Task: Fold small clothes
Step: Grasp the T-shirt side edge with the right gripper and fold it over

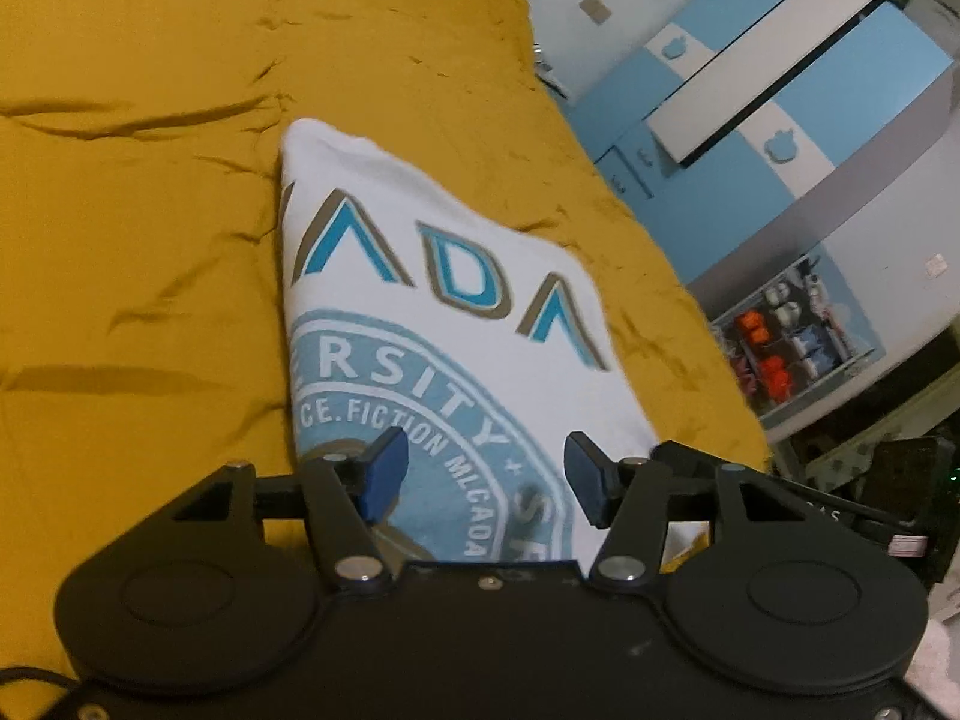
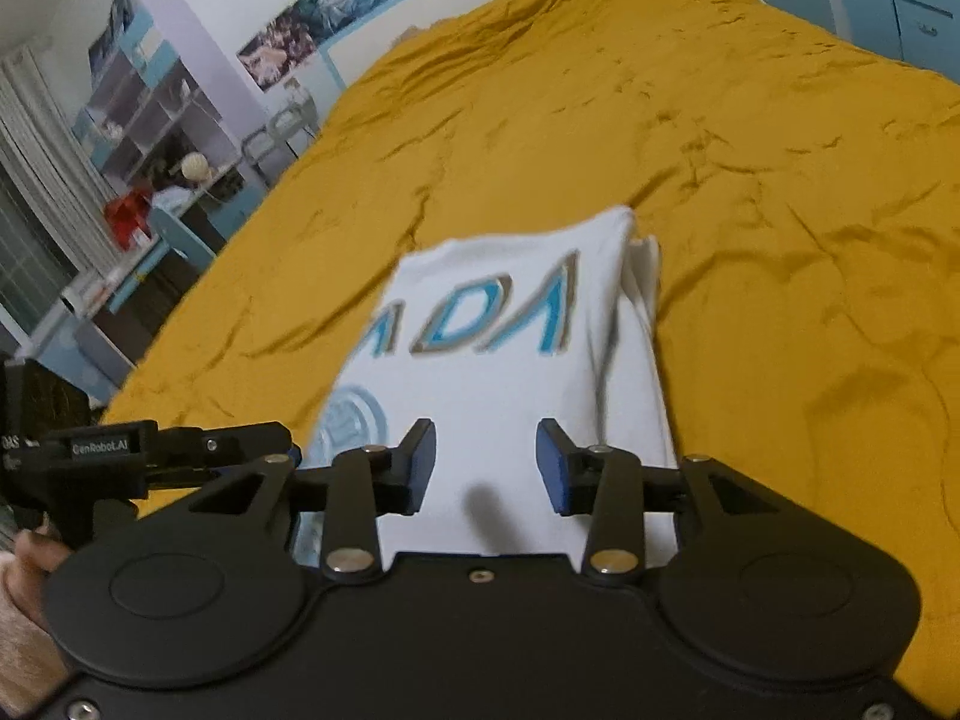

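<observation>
One shirt (image 1: 456, 324) lies folded near the bed's (image 1: 150, 180) front edge, with two grippers, left (image 1: 486, 474) and right (image 2: 486, 462), both spread apart, holding nothing.

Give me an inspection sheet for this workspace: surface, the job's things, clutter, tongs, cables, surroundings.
Surface: bed with a wrinkled mustard bedspread.
Job's things: one white T-shirt with blue lettering and a round crest, folded into a narrow bundle, print side up, lying on the bedspread.
Clutter: nothing seen on the bed besides the shirt.
Tongs: left tongs open, over the shirt's near end; right tongs open, likewise; neither pinches cloth.
Cables: a dark cable at the lower left corner of the left view.
Surroundings: blue-and-white wardrobe, shelf, posters on the wall.
</observation>
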A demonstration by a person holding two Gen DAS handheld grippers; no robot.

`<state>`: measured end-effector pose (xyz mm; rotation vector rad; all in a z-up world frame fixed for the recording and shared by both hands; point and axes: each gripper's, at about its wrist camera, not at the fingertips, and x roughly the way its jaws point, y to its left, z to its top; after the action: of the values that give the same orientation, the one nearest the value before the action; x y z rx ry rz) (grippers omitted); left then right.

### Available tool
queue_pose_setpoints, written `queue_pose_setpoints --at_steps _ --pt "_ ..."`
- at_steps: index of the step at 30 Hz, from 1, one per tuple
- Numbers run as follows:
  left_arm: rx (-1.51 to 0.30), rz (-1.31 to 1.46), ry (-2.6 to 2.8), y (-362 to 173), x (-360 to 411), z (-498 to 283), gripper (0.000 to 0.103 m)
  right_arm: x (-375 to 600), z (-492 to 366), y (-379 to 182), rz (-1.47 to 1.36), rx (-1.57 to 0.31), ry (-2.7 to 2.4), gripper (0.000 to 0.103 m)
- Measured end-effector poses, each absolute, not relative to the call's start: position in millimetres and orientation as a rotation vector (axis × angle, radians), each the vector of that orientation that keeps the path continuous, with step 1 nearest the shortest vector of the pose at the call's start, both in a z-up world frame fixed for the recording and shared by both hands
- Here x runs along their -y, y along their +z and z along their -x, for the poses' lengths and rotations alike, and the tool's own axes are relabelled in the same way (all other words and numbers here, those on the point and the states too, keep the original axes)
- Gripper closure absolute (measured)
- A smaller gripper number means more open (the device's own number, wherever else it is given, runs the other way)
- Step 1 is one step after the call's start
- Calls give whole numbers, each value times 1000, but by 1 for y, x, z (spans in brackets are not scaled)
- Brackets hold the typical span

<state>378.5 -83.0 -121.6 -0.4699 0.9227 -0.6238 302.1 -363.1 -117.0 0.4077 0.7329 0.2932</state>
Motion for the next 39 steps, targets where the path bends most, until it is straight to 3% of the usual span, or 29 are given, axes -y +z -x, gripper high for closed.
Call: queue_pose_setpoints --at_steps 11,18,23,24,25,28,33,39 --pt "-936 478 -611 -134 84 -383 42 388 -301 -145 -437 -741 222 67" --pt "-930 463 -602 -130 87 -380 38 394 -275 -132 -510 -691 169 53" --pt "-925 448 -601 -129 90 -380 36 395 -262 -143 -513 -731 156 52" --pt "-924 447 -600 -129 90 -379 35 393 -260 -143 -501 -720 156 58" --pt "-924 446 -600 -129 91 -379 35 391 -258 -143 -486 -711 161 71" --pt "-926 446 -596 -128 91 -380 35 387 -257 -140 -494 -684 164 84" --pt "-919 474 -599 -115 89 -375 30 387 -246 -120 -466 -601 117 89" --pt "-915 443 -611 -128 85 -366 29 398 -253 -164 -576 -691 99 90"
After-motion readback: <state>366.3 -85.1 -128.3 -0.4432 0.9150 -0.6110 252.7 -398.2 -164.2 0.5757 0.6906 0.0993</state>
